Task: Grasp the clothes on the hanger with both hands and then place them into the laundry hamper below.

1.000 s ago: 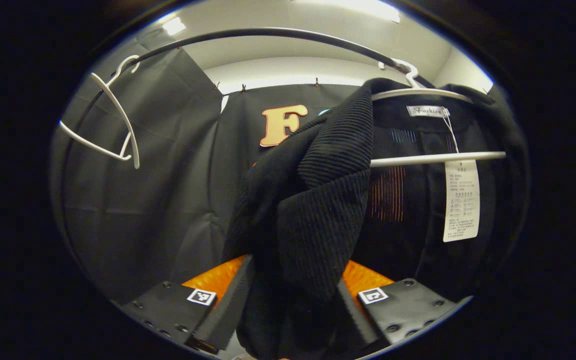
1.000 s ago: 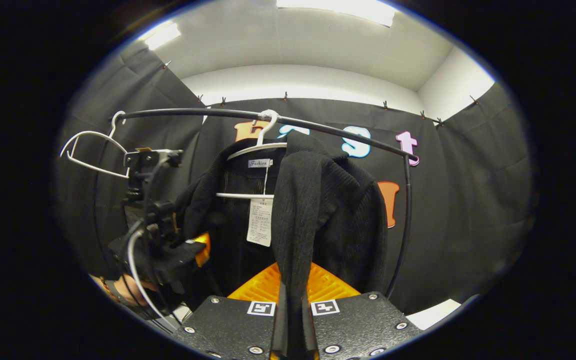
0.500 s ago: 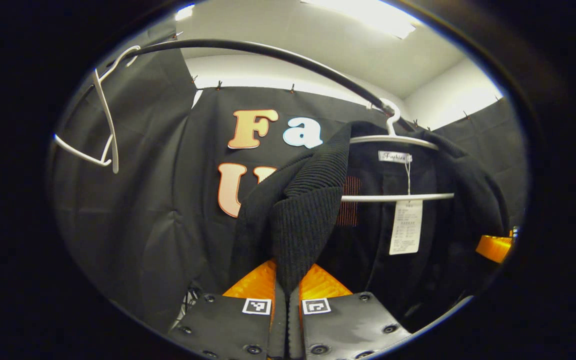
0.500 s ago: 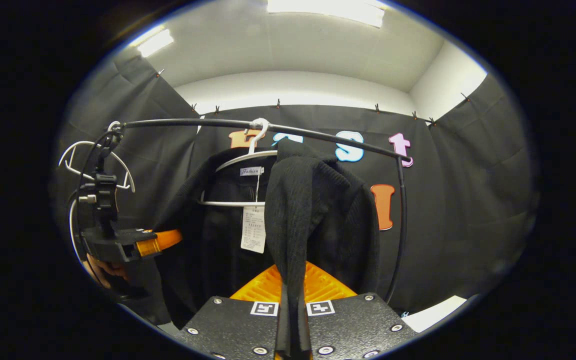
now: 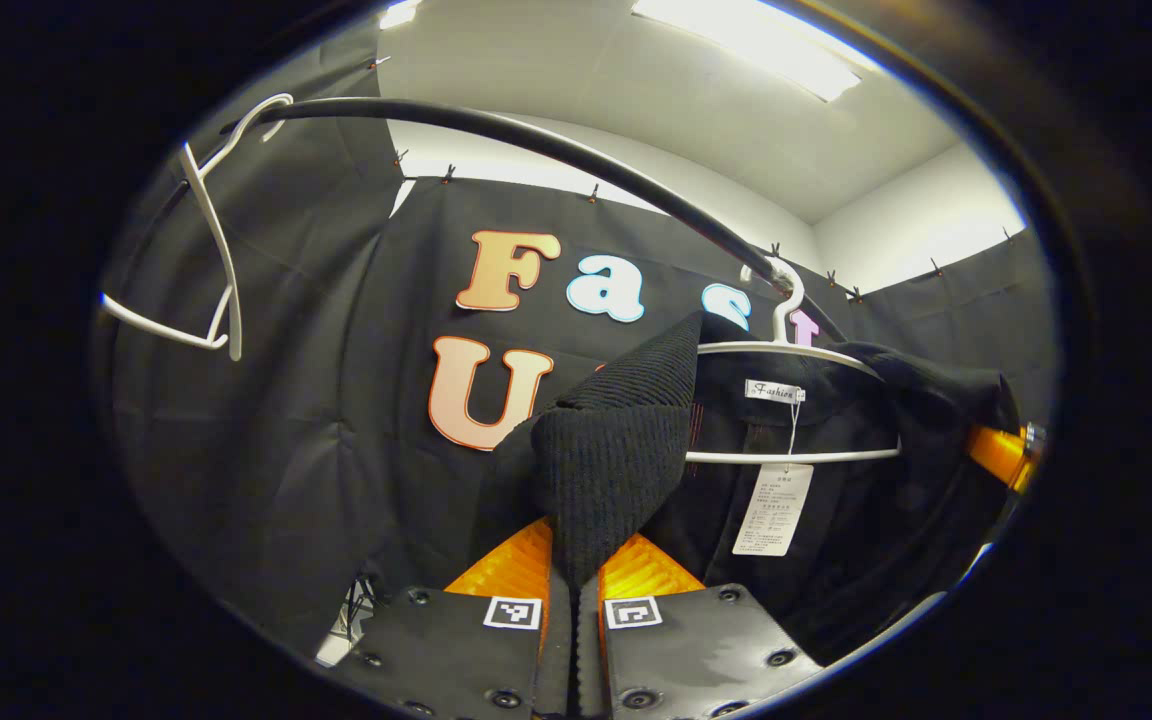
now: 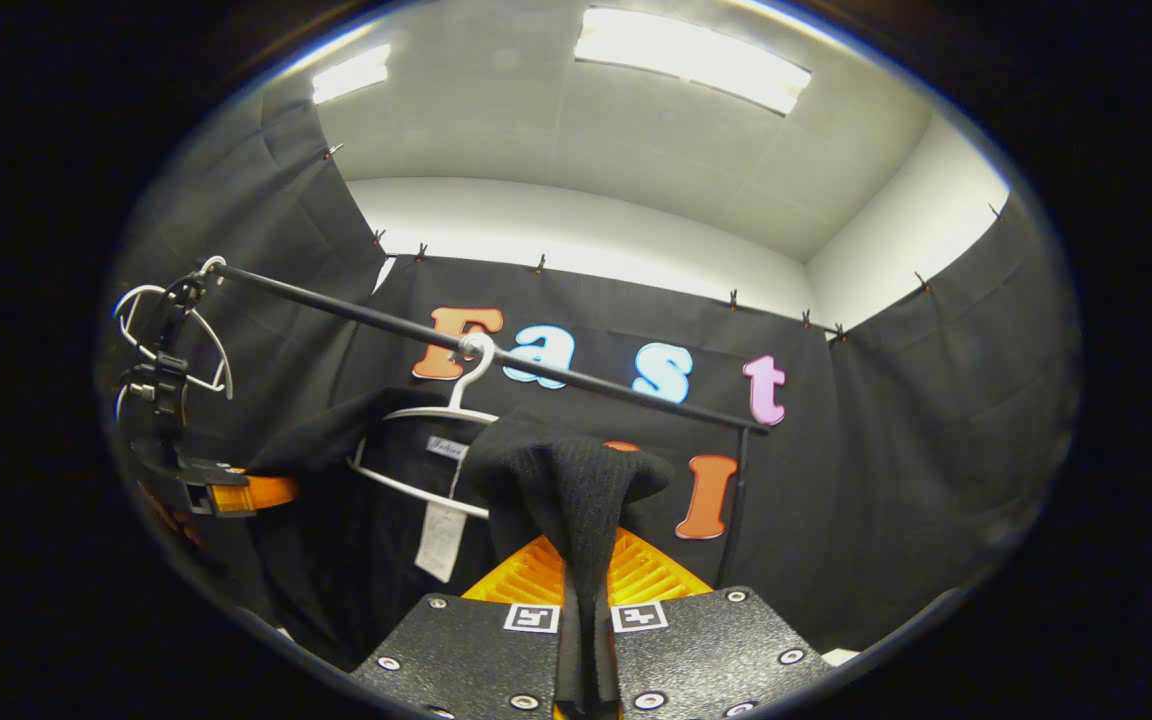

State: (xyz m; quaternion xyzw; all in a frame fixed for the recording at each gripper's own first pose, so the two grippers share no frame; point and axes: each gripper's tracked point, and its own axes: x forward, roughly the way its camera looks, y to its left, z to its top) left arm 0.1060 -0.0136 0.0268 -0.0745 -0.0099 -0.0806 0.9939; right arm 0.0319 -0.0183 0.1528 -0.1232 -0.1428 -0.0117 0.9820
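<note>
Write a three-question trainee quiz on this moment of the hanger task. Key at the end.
1. True or false: the left gripper is shut on the black knit garment.
2. What is the white hanger carrying the garment hooked on? A) black rail B) wall clip C) hamper rim
3. Fill in: a second white hanger, hung near the rail's end, carries ____.

Key: 1 true; 2 A; 3 nothing. The right gripper also pinches the garment.

No readable text; garment tags [image 5: 774,391] too small/blurred.
</note>
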